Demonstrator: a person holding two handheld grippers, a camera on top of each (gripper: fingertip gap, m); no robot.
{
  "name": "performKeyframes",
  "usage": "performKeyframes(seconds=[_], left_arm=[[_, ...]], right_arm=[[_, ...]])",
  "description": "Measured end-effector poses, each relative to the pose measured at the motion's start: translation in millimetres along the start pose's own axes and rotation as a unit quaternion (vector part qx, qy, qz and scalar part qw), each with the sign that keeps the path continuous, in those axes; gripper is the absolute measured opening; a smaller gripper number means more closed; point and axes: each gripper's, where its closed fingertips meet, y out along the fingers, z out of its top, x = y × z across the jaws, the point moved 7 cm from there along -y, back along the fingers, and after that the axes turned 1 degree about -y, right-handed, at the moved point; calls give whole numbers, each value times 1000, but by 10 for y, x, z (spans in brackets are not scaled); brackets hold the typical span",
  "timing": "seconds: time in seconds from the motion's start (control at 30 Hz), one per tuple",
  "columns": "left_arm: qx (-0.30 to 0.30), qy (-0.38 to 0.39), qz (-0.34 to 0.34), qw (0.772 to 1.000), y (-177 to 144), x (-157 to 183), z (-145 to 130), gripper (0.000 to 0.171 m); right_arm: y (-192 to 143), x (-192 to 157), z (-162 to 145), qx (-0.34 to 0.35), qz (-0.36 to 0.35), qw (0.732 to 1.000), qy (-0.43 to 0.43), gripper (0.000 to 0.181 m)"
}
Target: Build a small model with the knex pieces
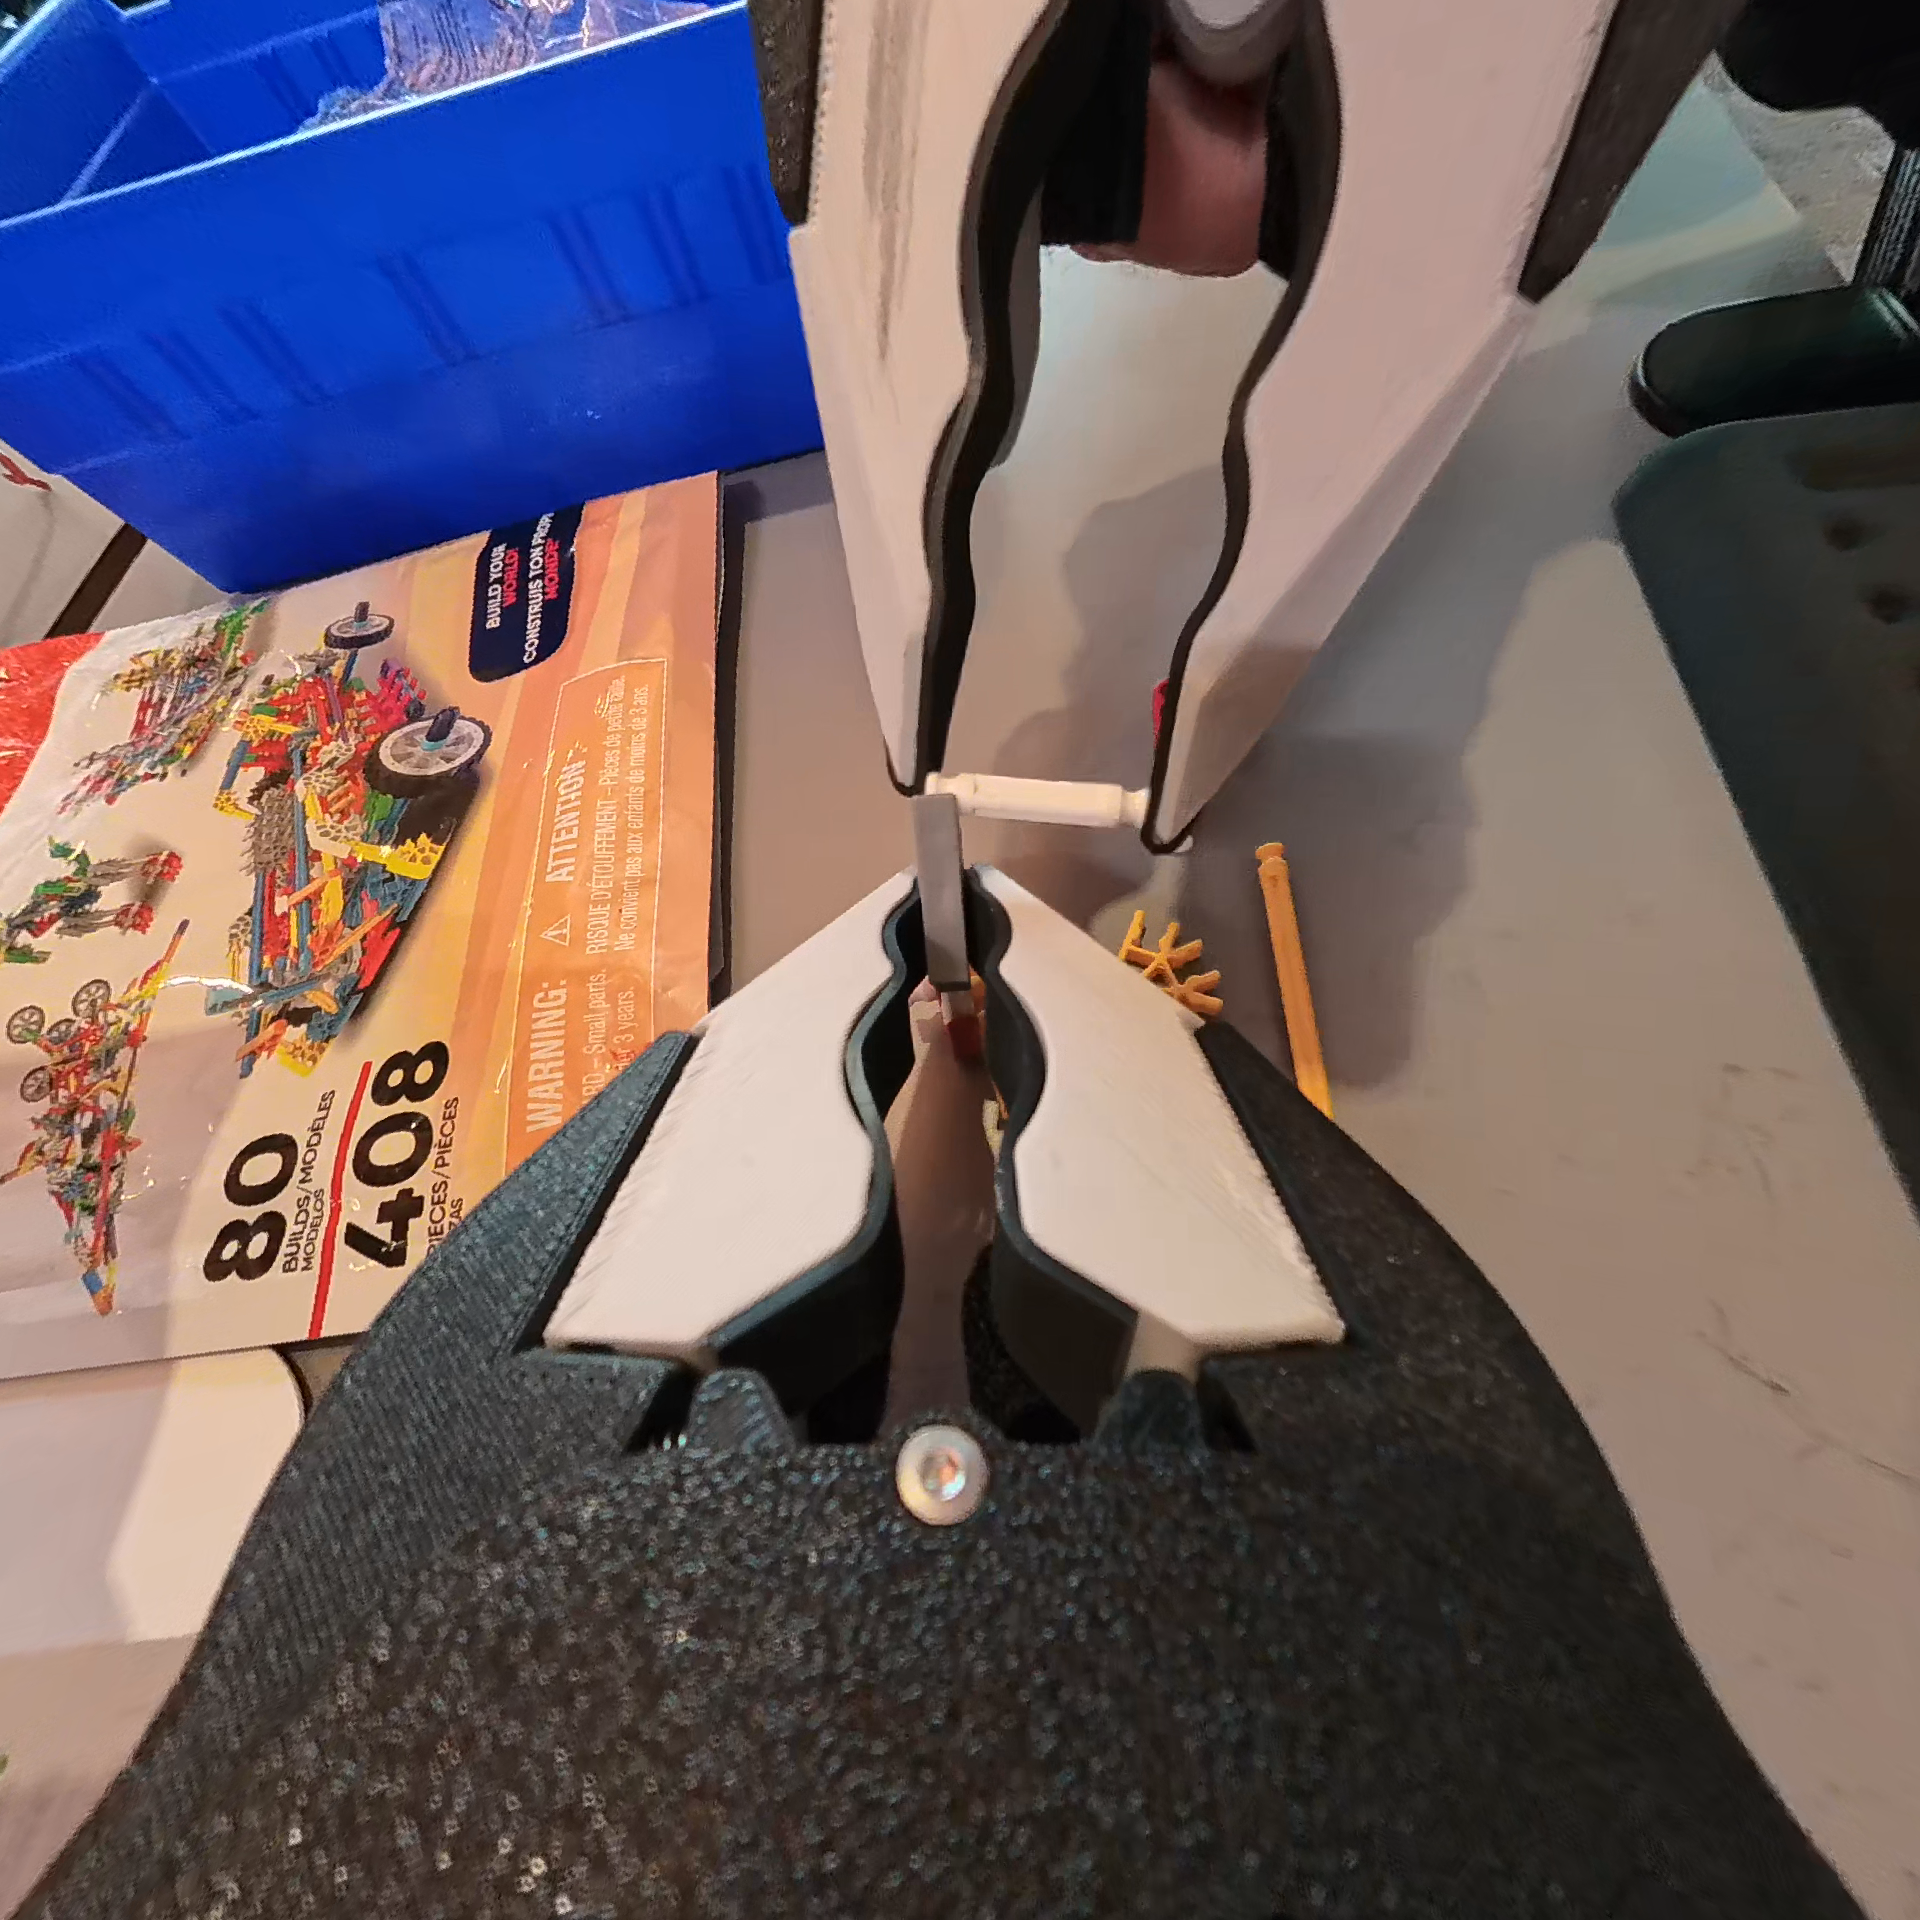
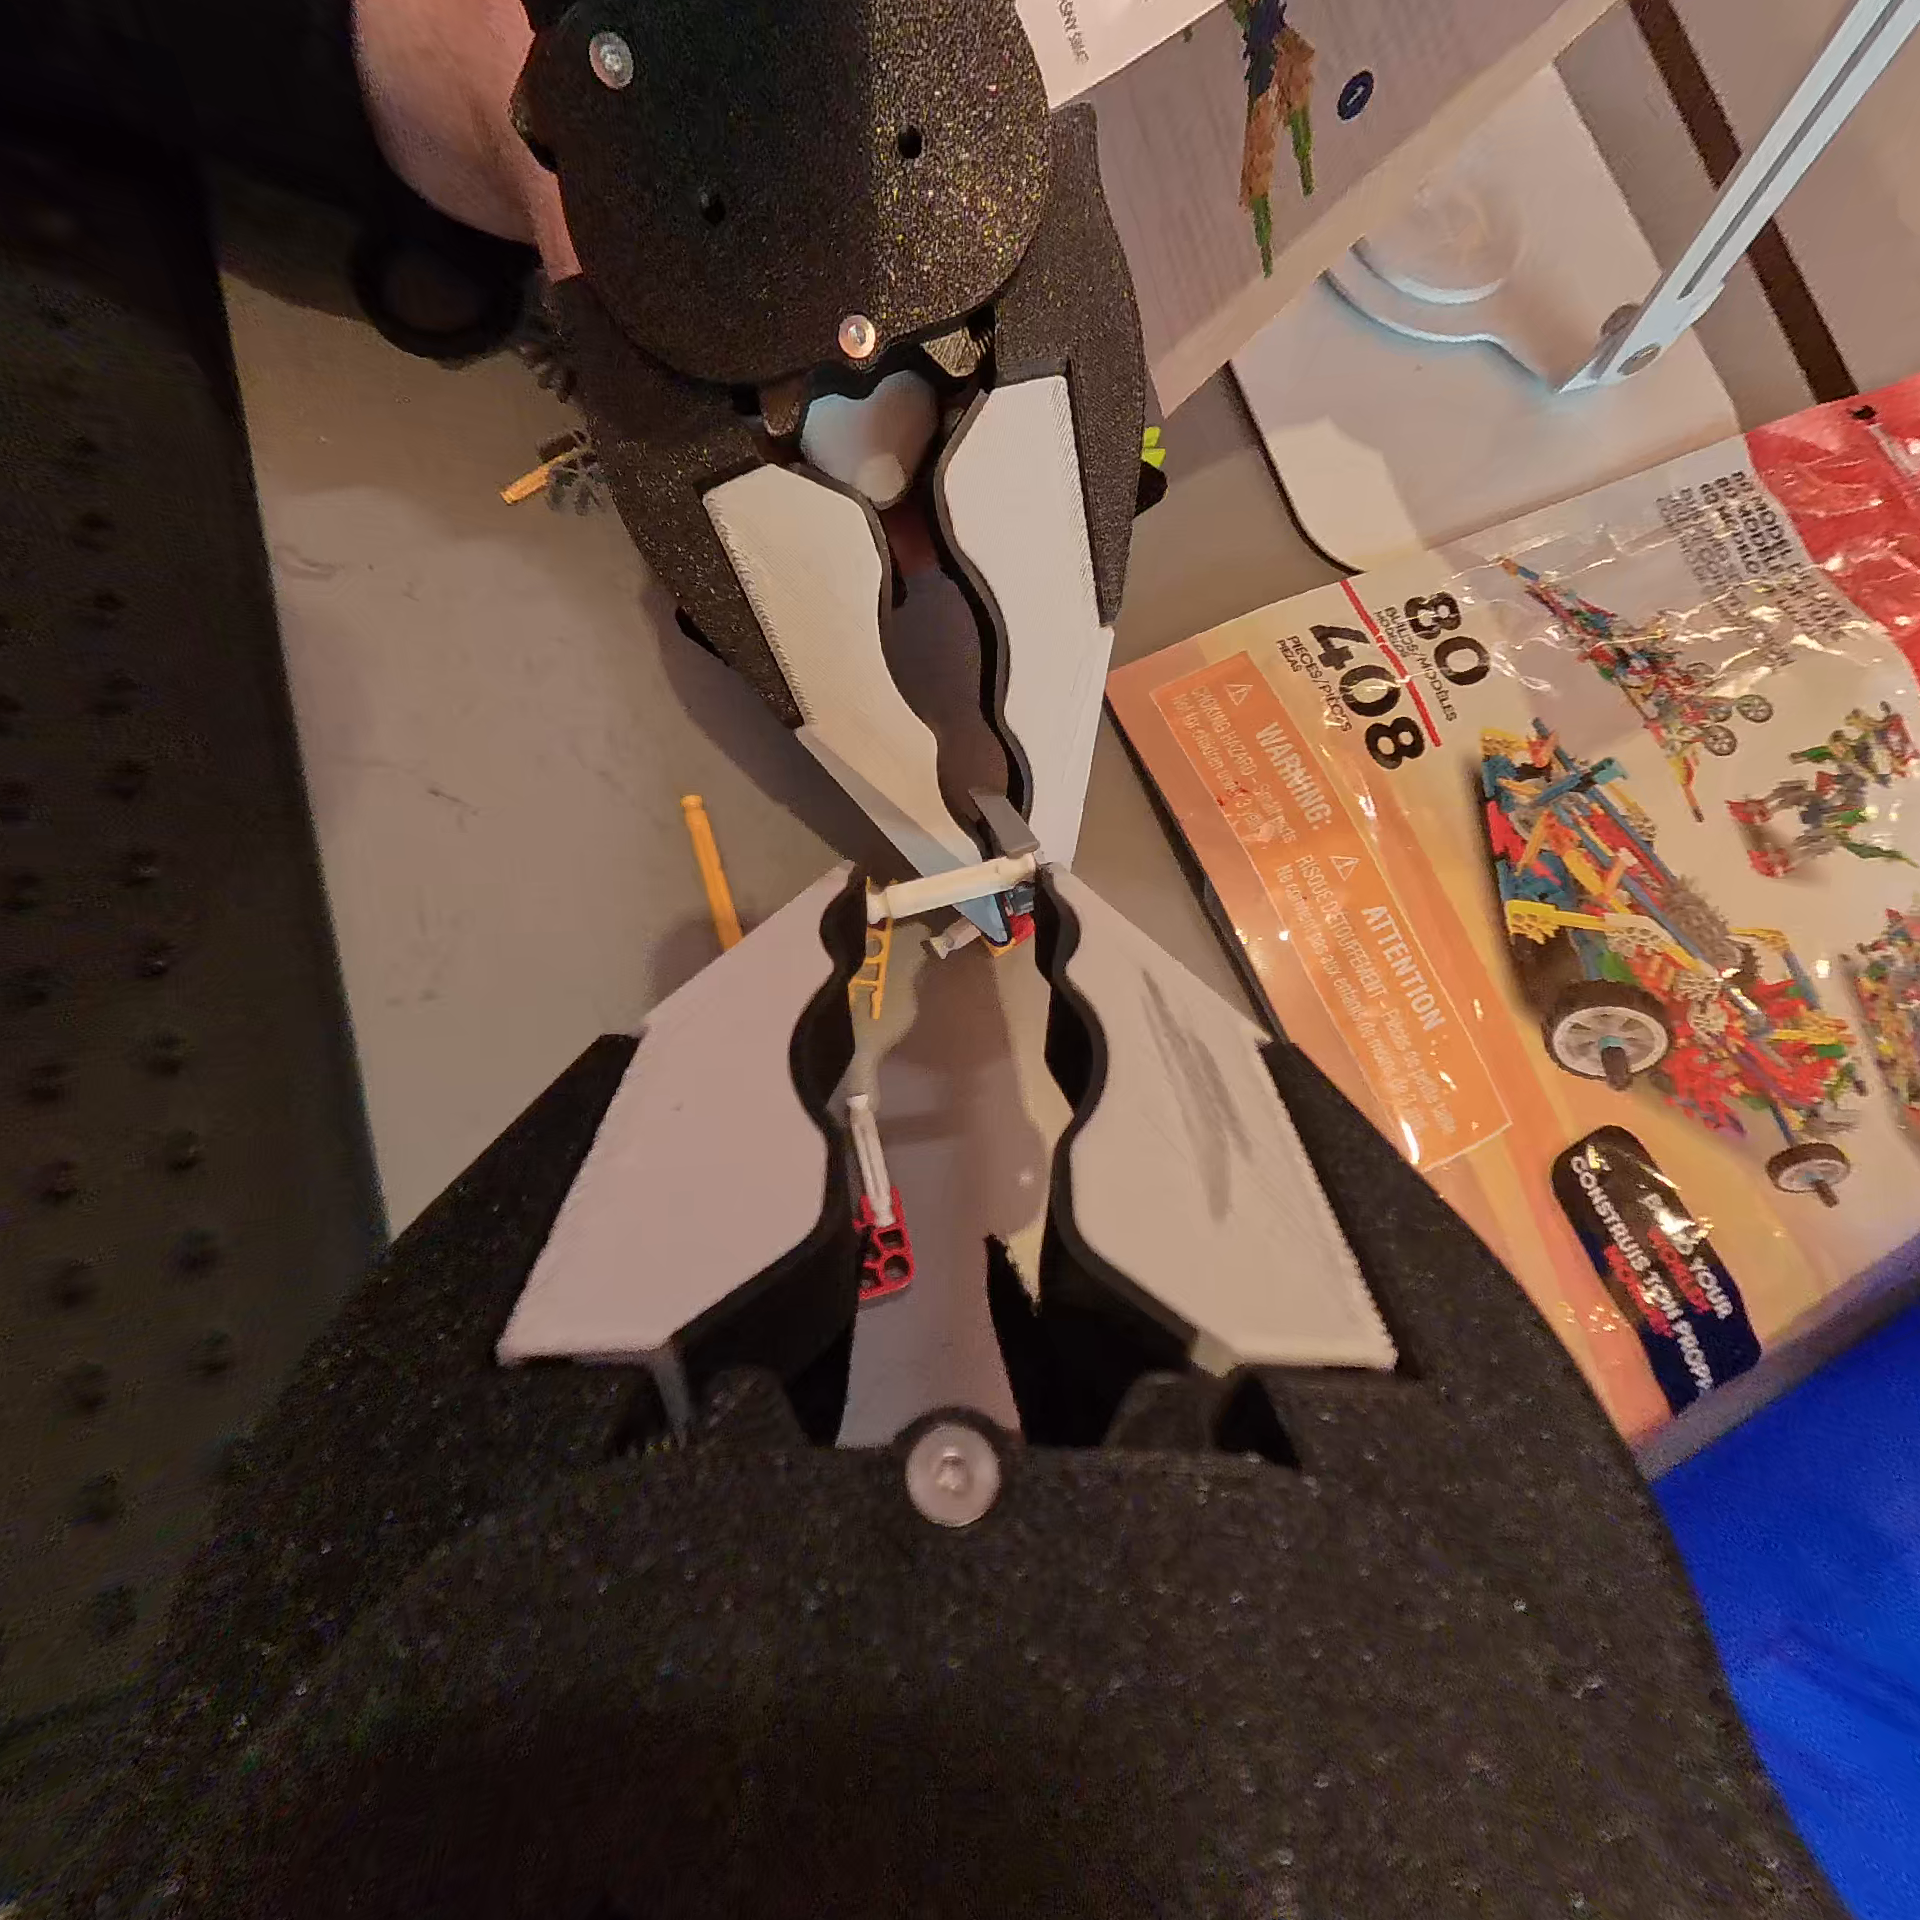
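White rod (image 1: 1034,800) spans the right claw (image 1: 1039,821); left claw (image 1: 943,894) pinches a grey connector (image 1: 940,904); only the right wrist view shows a red piece (image 2: 881,1252).

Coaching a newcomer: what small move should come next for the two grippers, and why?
Probably ease the right gripper slightly toward the left gripper. Its white rod, held end to end, has one tip right against the grey connector pinched by the left; whether it is seated is unclear.

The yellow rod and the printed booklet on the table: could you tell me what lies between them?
In the left wrist view, the left gripper, shut on a grey piece, sits between the yellow rod and the printed booklet, with a yellow connector beside it.
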Motion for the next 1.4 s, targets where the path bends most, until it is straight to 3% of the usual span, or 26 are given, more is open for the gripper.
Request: performKeyframes(seconds=[0.07, 0.1, 0.23, 0.37, 0.6, 0.73, 0.97, 1.4], left_arm=[[-1, 1, 0, 1000, 4, 6, 5, 4], [0, 2, -6, 1000, 5, 17, 5, 5], [-5, 9, 9, 1000, 23, 14, 19, 5], [-4, 2, -1, 1000, 7, 1, 12, 5], [-3, 7, 2, 1000, 13, 15, 17, 5], [-6, 9, 6, 1000, 10, 12, 18, 5], [-5, 9, 8, 1000, 9, 9, 16, 5], [-8, 13, 16, 1000, 17, 16, 20, 5]], right_arm=[[-16, 13, -9, 4, 14, 1000, 12, 31], [-27, 29, -18, 6, 10, 1000, 16, 6], [-38, -22, -18, 24, 41, 999, 13, 6], [45, 6, -69, -9, 9, 1000, 18, 7], [-61, 5, -119, 28, 9, 998, 59, 5], [47, 1, -288, -12, 25, 996, 82, 5], [298, -40, -472, -107, -14, 994, 33, 11], [225, -49, -499, -103, -58, 992, 34, 9]])
